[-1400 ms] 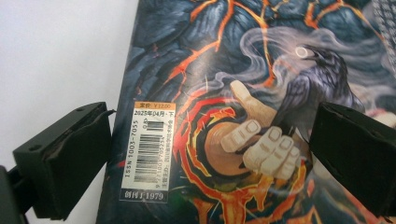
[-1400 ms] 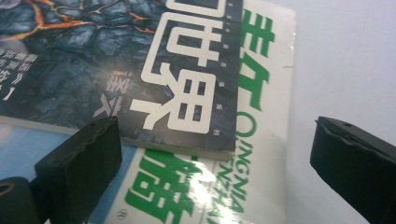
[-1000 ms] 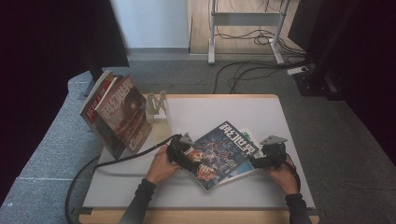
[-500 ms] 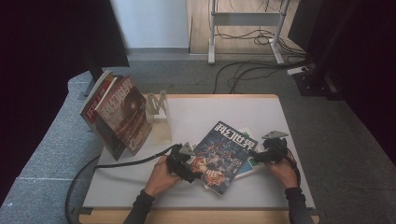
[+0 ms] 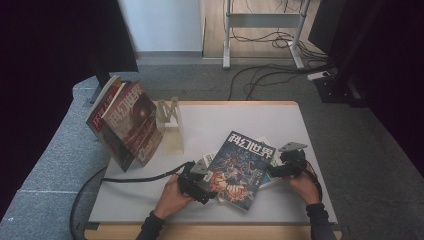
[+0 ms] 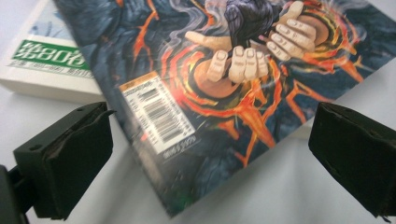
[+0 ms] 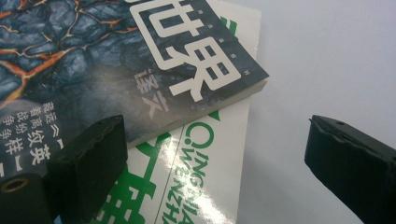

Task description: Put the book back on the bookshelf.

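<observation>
A dark blue magazine (image 5: 237, 167) with orange cover art lies flat on the white table (image 5: 240, 120), on top of a white-and-green book (image 5: 266, 150). My left gripper (image 5: 197, 182) is at the magazine's near left corner. In the left gripper view the left gripper (image 6: 210, 135) is open, with the magazine's barcode corner (image 6: 159, 116) between its jaws and untouched. My right gripper (image 5: 280, 167) is at the magazine's right edge. In the right gripper view the right gripper (image 7: 215, 140) is open over the white-and-green book (image 7: 196, 163), beside the magazine's title corner (image 7: 93, 60).
Several books (image 5: 125, 125) lean against a pale bookend (image 5: 170, 125) at the table's left edge. A black cable (image 5: 135, 178) runs from the left gripper off the left side. Bare tabletop lies behind and to the right of the magazine.
My left gripper has drawn back toward the near edge, to the magazine's near corner. The magazine has shifted slightly with it. The right gripper has barely moved.
</observation>
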Demonstrator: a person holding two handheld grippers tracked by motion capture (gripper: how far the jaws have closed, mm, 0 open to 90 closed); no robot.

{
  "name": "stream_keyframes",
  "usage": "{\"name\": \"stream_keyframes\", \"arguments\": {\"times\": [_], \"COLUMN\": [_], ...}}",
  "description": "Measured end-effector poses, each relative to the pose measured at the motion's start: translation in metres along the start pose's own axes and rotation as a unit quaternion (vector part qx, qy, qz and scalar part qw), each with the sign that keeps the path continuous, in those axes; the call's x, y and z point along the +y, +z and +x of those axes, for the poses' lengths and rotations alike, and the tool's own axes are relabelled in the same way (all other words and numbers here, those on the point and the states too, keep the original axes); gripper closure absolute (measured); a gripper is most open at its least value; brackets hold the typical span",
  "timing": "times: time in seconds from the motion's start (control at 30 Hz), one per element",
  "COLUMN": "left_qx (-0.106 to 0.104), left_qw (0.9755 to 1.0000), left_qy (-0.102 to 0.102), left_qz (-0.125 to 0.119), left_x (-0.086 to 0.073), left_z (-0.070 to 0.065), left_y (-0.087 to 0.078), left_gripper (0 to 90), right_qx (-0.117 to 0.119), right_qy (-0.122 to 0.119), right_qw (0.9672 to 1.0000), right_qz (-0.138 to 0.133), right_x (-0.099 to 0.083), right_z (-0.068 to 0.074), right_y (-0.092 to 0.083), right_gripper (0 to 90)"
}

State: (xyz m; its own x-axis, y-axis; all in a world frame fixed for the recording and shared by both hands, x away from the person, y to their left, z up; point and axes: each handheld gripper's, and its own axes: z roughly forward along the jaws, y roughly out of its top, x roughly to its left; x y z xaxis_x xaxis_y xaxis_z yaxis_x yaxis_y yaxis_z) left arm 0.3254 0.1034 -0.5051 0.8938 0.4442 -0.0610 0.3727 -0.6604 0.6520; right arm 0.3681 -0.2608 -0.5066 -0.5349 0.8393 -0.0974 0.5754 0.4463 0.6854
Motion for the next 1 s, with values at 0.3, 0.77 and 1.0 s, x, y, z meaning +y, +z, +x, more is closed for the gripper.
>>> {"name": "stream_keyframes", "arguments": {"times": [0.3,0.77,1.0], "left_qx": [0.021,0.019,0.01], "left_qw": [0.9997,0.9997,0.9999], "left_qy": [0.013,0.01,0.011], "left_qz": [0.003,0.007,-0.003], "left_x": [-0.019,-0.029,-0.022], "left_z": [-0.002,0.003,0.002], "left_y": [-0.022,-0.024,-0.014], "left_gripper": [4.2,59.7,61.6], "right_qx": [0.005,0.007,0.007], "right_qy": [0.009,0.005,0.01], "right_qw": [0.9999,0.9999,0.9998], "right_qz": [-0.005,-0.007,-0.012], "right_x": [-0.008,-0.011,-0.012], "right_z": [-0.001,0.0,-0.004], "right_y": [-0.003,-0.009,-0.014], "right_gripper": [5.5,6.9,8.0]}}
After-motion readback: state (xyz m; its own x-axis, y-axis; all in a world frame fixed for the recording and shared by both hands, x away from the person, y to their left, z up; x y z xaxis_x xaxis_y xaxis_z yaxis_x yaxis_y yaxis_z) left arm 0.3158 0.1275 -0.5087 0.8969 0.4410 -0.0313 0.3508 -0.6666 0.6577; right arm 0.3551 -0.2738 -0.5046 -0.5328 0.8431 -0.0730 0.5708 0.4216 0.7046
